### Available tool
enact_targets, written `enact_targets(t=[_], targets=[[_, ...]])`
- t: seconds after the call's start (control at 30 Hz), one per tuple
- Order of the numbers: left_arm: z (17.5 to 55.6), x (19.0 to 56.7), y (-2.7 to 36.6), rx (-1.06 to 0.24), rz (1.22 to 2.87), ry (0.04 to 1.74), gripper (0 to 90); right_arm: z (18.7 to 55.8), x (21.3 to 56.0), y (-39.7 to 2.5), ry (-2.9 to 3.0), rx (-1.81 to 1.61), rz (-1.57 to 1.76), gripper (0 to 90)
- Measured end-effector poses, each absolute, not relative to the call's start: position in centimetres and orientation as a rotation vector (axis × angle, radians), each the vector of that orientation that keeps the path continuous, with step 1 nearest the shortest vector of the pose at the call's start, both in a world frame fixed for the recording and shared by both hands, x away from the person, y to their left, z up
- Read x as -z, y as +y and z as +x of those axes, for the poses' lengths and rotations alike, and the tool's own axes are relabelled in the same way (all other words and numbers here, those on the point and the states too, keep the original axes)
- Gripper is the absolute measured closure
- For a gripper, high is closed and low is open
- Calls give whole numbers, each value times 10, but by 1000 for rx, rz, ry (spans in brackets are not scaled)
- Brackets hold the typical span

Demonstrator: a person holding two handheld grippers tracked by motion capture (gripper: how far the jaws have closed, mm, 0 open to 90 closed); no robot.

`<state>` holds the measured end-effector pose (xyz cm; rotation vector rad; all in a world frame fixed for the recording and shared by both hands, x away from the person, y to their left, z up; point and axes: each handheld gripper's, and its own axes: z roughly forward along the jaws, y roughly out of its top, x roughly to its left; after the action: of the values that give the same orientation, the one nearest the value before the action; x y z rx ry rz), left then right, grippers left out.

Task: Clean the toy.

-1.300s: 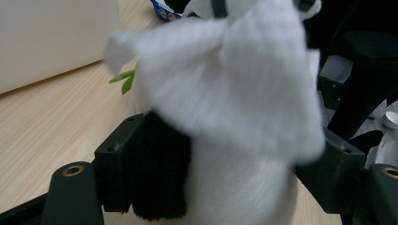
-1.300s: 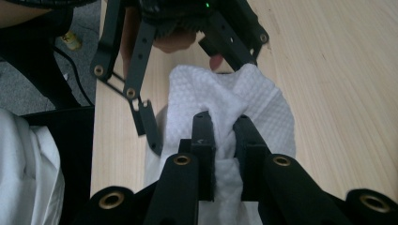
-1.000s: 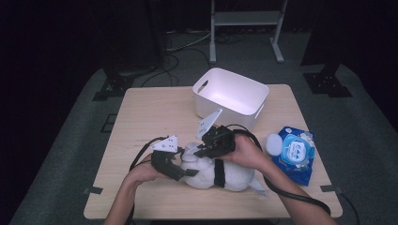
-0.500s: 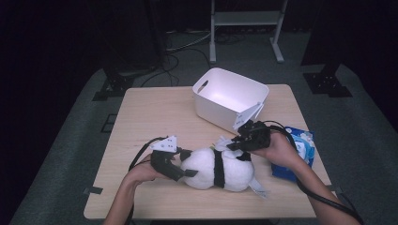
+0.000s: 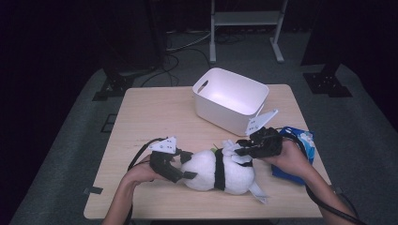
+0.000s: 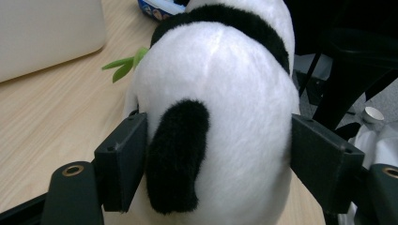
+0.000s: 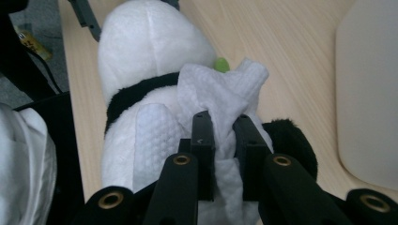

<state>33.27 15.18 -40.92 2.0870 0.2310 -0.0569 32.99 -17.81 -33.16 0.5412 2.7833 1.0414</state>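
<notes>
A black and white panda plush [image 5: 206, 169] lies on its side near the table's front edge. My left gripper [image 5: 182, 167] clamps the plush's left end; in the left gripper view its jaws press both sides of the plush [image 6: 220, 93]. My right gripper [image 5: 244, 151] sits at the plush's right end, shut on a white textured wipe [image 7: 220, 93] that is bunched up against the plush [image 7: 141, 51]. A small green leaf [image 7: 220, 63] pokes out beside the plush.
A white bin [image 5: 230, 101] stands at the back right of the wooden table [image 5: 150, 117]. A blue pack of wipes [image 5: 300, 140] lies at the right edge, partly under the right hand. Cables trail from both grippers.
My right gripper has moved right from the plush's middle to its right end and dropped a little, the wipe still in it. The left gripper has stayed clamped on the plush.
</notes>
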Motion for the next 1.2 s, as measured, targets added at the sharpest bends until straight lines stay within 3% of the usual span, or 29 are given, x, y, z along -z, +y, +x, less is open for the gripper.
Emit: enact_targets(t=[0.37, 0.43, 0.5, 0.87, 1.2], targets=[[330, 407, 142, 73, 2096, 230, 133, 314, 339, -175, 2791, -1068, 511, 800], [329, 407, 141, 72, 2096, 229, 142, 313, 338, -173, 2789, -1062, 504, 801], [328, 406, 142, 61, 2097, 208, 209, 313, 335, -166, 2790, -1044, 479, 800], [325, 405, 142, 47, 2109, 178, 232, 328, 338, -114, 2860, -940, 374, 796], [326, 403, 142, 57, 2108, 189, 220, 337, 339, -128, 2840, -931, 460, 796]])
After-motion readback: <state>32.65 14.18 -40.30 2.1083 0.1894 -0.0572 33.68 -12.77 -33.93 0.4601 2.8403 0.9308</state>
